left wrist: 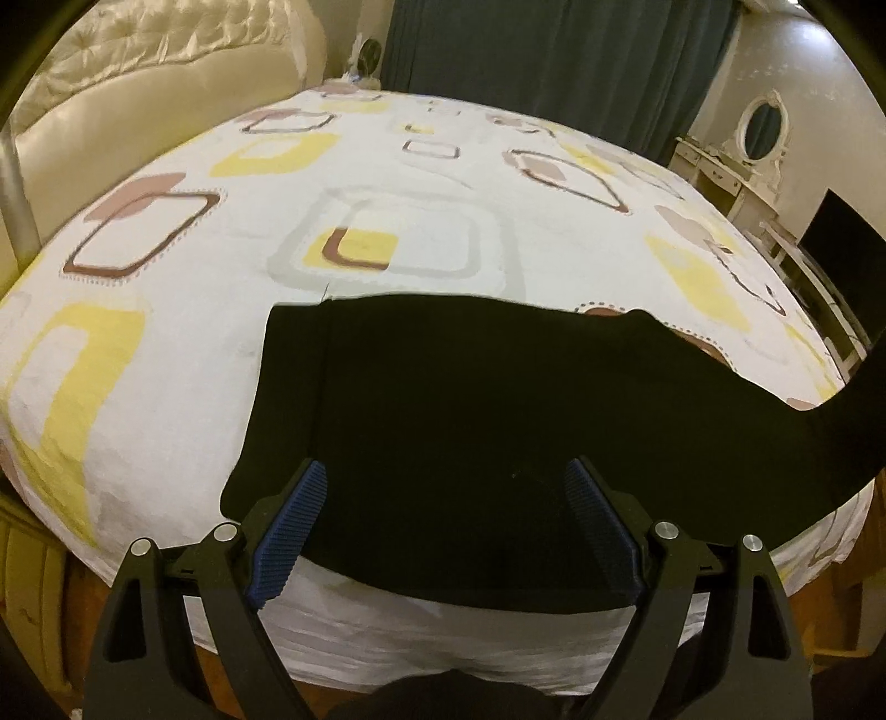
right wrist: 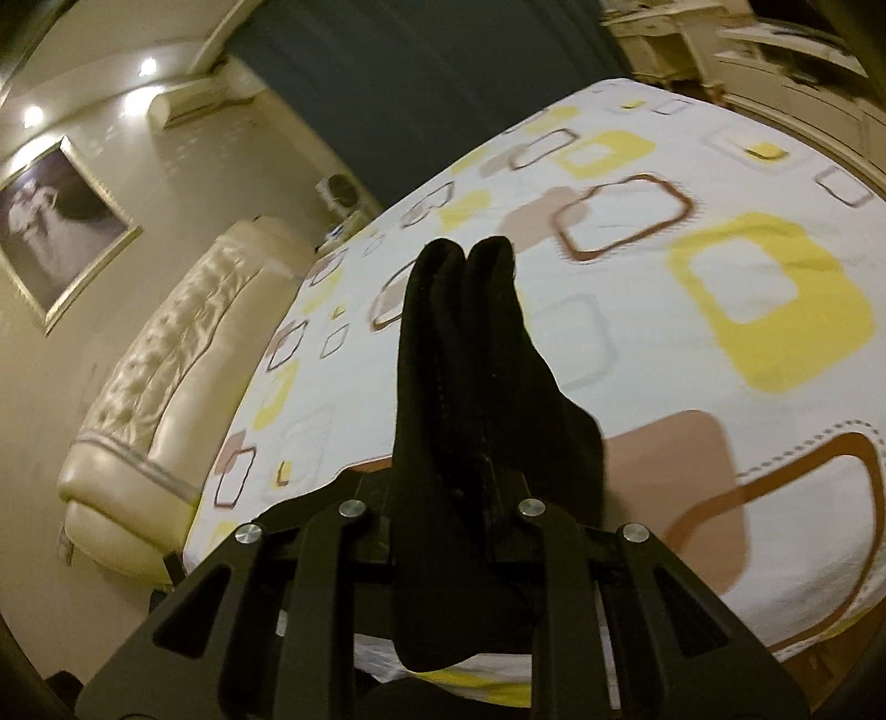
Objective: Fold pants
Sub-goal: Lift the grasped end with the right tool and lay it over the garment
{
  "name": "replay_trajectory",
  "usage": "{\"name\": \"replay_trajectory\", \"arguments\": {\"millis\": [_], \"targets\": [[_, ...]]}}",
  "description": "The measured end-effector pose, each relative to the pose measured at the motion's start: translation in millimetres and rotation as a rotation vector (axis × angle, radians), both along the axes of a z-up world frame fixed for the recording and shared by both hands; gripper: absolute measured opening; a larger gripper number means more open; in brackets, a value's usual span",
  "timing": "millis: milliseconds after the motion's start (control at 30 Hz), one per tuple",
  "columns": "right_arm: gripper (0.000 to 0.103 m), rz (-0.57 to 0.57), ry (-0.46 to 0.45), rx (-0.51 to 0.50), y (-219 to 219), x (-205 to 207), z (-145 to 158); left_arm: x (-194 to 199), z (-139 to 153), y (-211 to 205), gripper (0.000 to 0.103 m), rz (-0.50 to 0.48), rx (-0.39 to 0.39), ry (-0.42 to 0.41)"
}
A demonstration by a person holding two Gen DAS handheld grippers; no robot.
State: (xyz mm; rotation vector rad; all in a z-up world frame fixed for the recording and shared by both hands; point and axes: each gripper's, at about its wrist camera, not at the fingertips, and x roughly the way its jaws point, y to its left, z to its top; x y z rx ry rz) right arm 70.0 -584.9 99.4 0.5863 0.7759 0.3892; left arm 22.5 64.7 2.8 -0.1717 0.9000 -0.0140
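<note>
Black pants (left wrist: 443, 399) lie on the near part of the bed, and one end of them rises off the sheet toward the right edge of the left wrist view. My left gripper (left wrist: 446, 471) hangs open just above the cloth, its blue pads (left wrist: 288, 531) wide apart and nothing between them. In the right wrist view my right gripper (right wrist: 443, 471) is shut on a bunched fold of the pants (right wrist: 470, 360). It holds the fold up above the bed, and the cloth hides both fingertips.
The bed sheet (left wrist: 166, 360) is white with yellow and brown squares. A cream padded headboard (left wrist: 138, 94) stands at the left, a dark curtain (left wrist: 526, 50) behind the bed, a white dresser with an oval mirror (left wrist: 758, 133) and a dark screen (left wrist: 841, 243) at the right.
</note>
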Motion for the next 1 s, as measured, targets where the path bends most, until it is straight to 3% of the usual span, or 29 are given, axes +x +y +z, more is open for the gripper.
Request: {"name": "replay_trajectory", "arguments": {"millis": [300, 633, 800, 1000], "targets": [[0.019, 0.12, 0.016, -0.08, 121.4, 9.6, -13.0, 0.8, 3.0, -9.7, 0.087, -0.017, -0.001, -0.013], [0.019, 0.234, 0.124, -0.288, 252.6, 22.0, -82.0, 1.7, 0.2, -11.5, 0.087, 0.001, -0.021, -0.001], [0.019, 0.265, 0.172, -0.379, 297.0, 25.2, -113.9, 1.4, -0.5, -13.1, 0.087, -0.001, -0.025, 0.001], [0.019, 0.273, 0.185, -0.463, 319.5, 22.7, -132.8, 1.0, -0.9, -14.9, 0.087, -0.007, -0.032, 0.0]]}}
